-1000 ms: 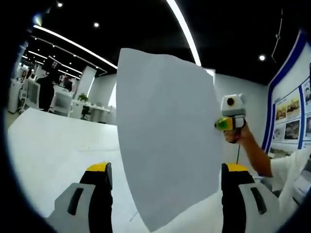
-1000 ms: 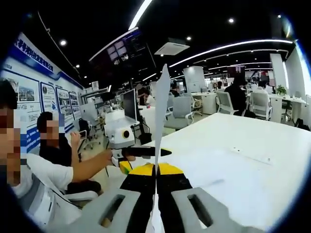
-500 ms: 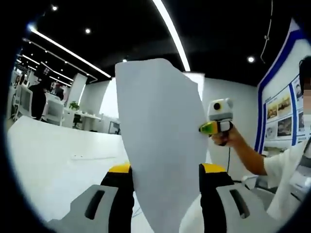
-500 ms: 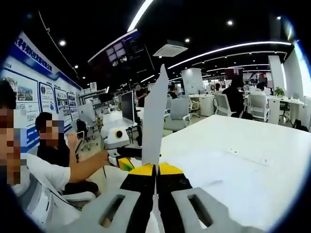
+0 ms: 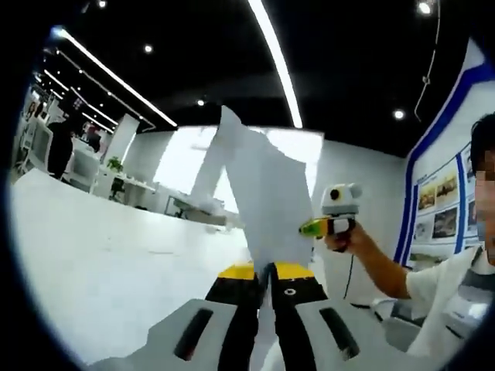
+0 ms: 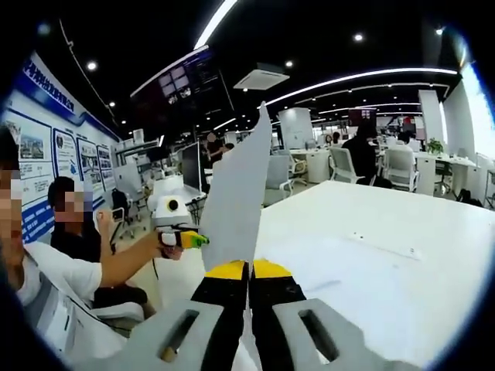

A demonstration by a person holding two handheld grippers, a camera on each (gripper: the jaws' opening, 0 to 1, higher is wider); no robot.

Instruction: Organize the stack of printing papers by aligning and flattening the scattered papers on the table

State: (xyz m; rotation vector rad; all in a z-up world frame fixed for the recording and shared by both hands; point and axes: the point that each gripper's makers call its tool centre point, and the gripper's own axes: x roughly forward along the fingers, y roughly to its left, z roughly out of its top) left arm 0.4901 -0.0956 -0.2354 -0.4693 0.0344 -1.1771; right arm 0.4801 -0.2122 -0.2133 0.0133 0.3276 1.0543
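A single white sheet of paper [image 5: 259,202] stands upright in the air above the white table [image 5: 93,263]. My left gripper [image 5: 267,270] is shut on its lower edge, yellow jaw tips pressed together. My right gripper [image 5: 309,227], held by a hand, pinches the sheet's side edge. In the right gripper view the same sheet [image 6: 236,209] rises edge-on from my shut right gripper [image 6: 249,267]. The left gripper [image 6: 192,239] shows at the sheet's left side. The table [image 6: 387,286] spreads out to the right.
A person's arm [image 6: 116,263] reaches in from the left, and another person sits behind. Office chairs [image 6: 402,166], desks and monitors stand beyond the table's far edge. A thin pale strip [image 6: 383,243] lies on the table. Blue-framed posters [image 5: 441,209] cover the wall.
The left gripper's jaws, wide open a second ago, have shut on the sheet's lower edge. The sheet has turned more edge-on to the left view. The right gripper has kept its hold.
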